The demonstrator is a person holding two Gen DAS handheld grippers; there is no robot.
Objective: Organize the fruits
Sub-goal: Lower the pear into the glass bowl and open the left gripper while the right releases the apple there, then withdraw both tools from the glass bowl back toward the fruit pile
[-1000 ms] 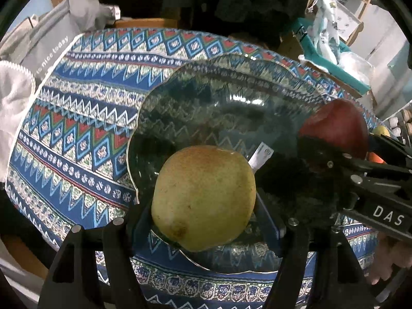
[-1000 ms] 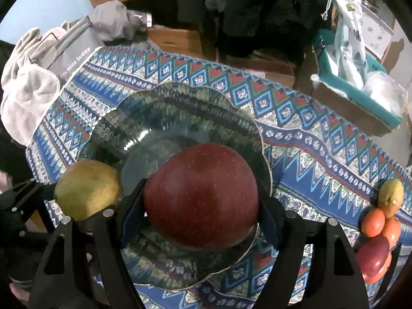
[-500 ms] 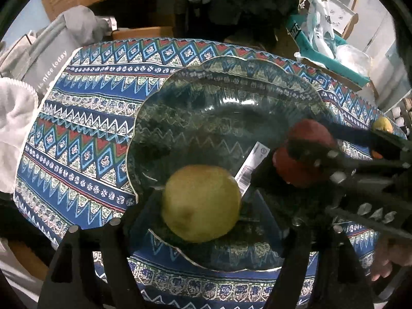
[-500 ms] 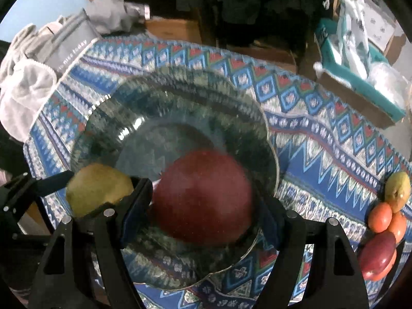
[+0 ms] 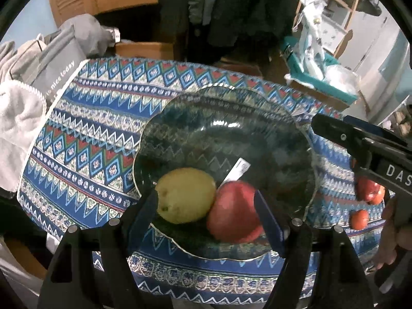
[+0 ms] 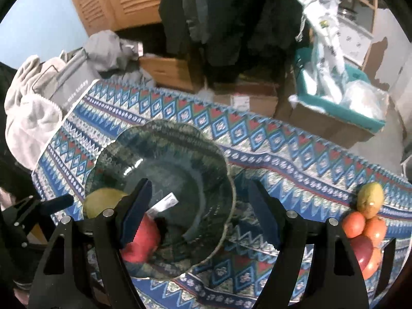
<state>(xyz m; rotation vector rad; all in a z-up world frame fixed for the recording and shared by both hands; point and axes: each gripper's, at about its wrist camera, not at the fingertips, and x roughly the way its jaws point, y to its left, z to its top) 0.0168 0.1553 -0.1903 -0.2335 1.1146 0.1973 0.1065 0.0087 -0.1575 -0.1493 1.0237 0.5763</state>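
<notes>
A dark glass bowl [image 5: 221, 88] stands on the patterned tablecloth. In it lie a yellow-green fruit [image 5: 185, 195] and a red apple [image 5: 234, 211], touching each other near the bowl's near rim. My left gripper [image 5: 206, 195] hovers open above them, its pads off both fruits. In the right wrist view the bowl [image 6: 229, 180] sits lower left, with the red apple [image 6: 141, 242] partly behind my left finger and the yellow-green fruit [image 6: 103, 203] beside it. My right gripper [image 6: 198, 183] is open and empty. The left gripper [image 6: 38, 206] shows at the left edge.
A heap of fruit lies on the cloth at the right: a yellow-green one [image 6: 370, 200], orange-red ones [image 6: 355, 228] and a dark red one [image 6: 363, 249]. A white label [image 5: 238, 171] lies inside the bowl. Grey clothes [image 5: 20, 118] hang off the left table edge.
Both fruits have left the grippers and now lie in the bowl. Both grippers have risen away from it, and the right one has swung right.
</notes>
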